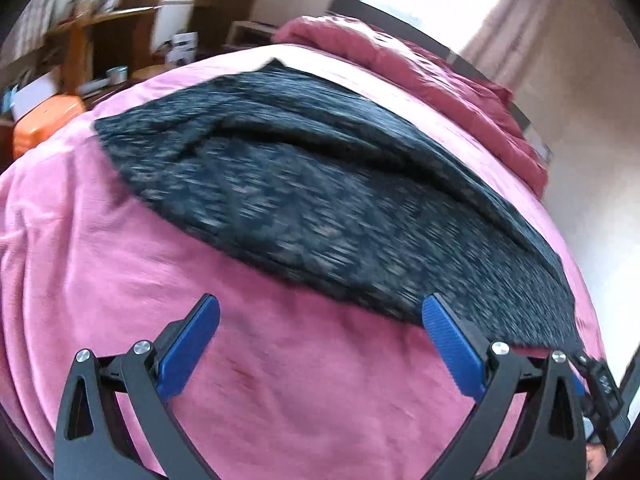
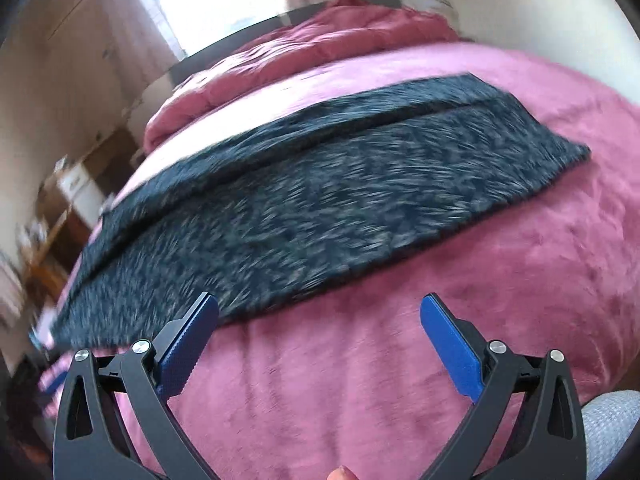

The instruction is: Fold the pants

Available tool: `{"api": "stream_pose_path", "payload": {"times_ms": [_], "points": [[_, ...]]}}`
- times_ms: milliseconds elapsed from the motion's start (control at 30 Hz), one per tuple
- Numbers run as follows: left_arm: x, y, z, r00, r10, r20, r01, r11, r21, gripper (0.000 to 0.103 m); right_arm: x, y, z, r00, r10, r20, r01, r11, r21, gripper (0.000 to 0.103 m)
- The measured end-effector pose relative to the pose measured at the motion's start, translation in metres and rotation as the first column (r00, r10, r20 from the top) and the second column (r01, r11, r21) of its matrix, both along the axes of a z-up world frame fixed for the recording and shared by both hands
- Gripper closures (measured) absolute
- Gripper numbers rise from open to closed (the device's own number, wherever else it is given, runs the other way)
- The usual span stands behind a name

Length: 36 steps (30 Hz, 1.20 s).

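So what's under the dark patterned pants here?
The pants lie flat on the pink blanket, which shows all around them. Anything beneath their fabric is covered.

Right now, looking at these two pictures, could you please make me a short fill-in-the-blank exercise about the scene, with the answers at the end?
1. The dark patterned pants lie spread on a ____ blanket.
2. The left gripper has its jaws ____.
3. The right gripper holds ____.
4. The gripper pads are ____ in colour.

Answers: pink; open; nothing; blue
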State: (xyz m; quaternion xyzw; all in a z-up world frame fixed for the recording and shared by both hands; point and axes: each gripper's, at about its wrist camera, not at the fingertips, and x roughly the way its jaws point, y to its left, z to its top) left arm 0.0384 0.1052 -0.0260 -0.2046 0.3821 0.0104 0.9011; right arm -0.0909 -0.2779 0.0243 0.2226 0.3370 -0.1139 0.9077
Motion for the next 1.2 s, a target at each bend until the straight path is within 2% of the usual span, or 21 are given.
{"api": "stream_pose_path", "payload": {"times_ms": [67, 167, 233, 333, 467, 533, 567, 667, 700, 767, 800, 867, 1000, 1133, 1200], "points": [[0.006, 0.015, -0.004, 0.999, 0.048, -0.018, -0.048, 0.999, -0.001, 0.002, 0.0, -0.021, -0.002, 0.998, -0.056, -0.008, 0.056, 0.996, 0.069, 0.003], [0.014, 0.033, -0.007, 0.998, 0.065, -0.023, -0.066, 0.998, -0.025, 0.003, 0.0, -0.056, -0.008, 0.994, -0.111, -0.022, 0.113, 0.968, 0.225, 0.005], [0.019, 0.043, -0.008, 0.998, 0.069, -0.013, -0.07, 0.997, -0.038, 0.007, 0.004, -0.069, -0.011, 0.993, -0.116, -0.026, 0.119, 0.952, 0.284, 0.016], [0.029, 0.055, -0.014, 0.997, 0.074, -0.016, -0.075, 0.995, -0.06, 0.02, 0.01, -0.092, -0.016, 0.992, -0.127, -0.03, 0.129, 0.925, 0.356, 0.033], [0.037, 0.068, -0.021, 0.995, 0.096, -0.014, -0.096, 0.99, -0.098, 0.044, 0.017, -0.124, -0.025, 0.989, -0.15, -0.012, 0.136, 0.857, 0.497, 0.043], [0.041, 0.077, -0.024, 0.993, 0.117, -0.012, -0.118, 0.982, -0.145, 0.05, 0.02, -0.142, -0.029, 0.984, -0.178, 0.0, 0.149, 0.825, 0.546, 0.051], [0.044, 0.081, -0.025, 0.992, 0.128, -0.018, -0.129, 0.977, -0.169, 0.056, 0.021, -0.147, -0.03, 0.982, -0.188, 0.004, 0.153, 0.814, 0.561, 0.052], [0.051, 0.089, -0.029, 0.99, 0.137, -0.033, -0.141, 0.963, -0.23, 0.071, 0.023, -0.167, -0.038, 0.975, -0.224, 0.007, 0.172, 0.766, 0.619, 0.065], [0.056, 0.091, -0.031, 0.99, 0.133, -0.042, -0.139, 0.96, -0.244, 0.074, 0.025, -0.173, -0.041, 0.972, -0.236, 0.003, 0.181, 0.755, 0.631, 0.073], [0.063, 0.092, -0.032, 0.991, 0.12, -0.053, -0.13, 0.959, -0.254, 0.093, 0.025, -0.179, -0.042, 0.969, -0.247, -0.001, 0.192, 0.753, 0.63, 0.085], [0.068, 0.093, -0.033, 0.993, 0.105, -0.059, -0.117, 0.958, -0.261, 0.096, 0.025, -0.181, -0.042, 0.967, -0.254, 0.001, 0.198, 0.757, 0.623, 0.092], [0.072, 0.095, -0.032, 0.994, 0.091, -0.066, -0.105, 0.958, -0.268, 0.098, 0.022, -0.184, -0.038, 0.967, -0.254, 0.022, 0.188, 0.769, 0.611, 0.097], [0.063, 0.096, -0.022, 0.995, 0.084, -0.057, -0.095, 0.966, -0.239, 0.099, 0.02, -0.183, -0.022, 0.971, -0.236, 0.048, 0.174, 0.826, 0.536, 0.098], [0.046, 0.103, -0.01, 0.996, 0.072, -0.059, -0.086, 0.96, -0.267, 0.099, 0.008, -0.188, -0.007, 0.975, -0.216, 0.056, 0.154, 0.83, 0.537, 0.099], [0.035, 0.107, -0.004, 0.996, 0.069, -0.051, -0.08, 0.957, -0.279, 0.099, 0.0, -0.19, 0.003, 0.981, -0.189, 0.05, 0.137, 0.847, 0.513, 0.099]]}}
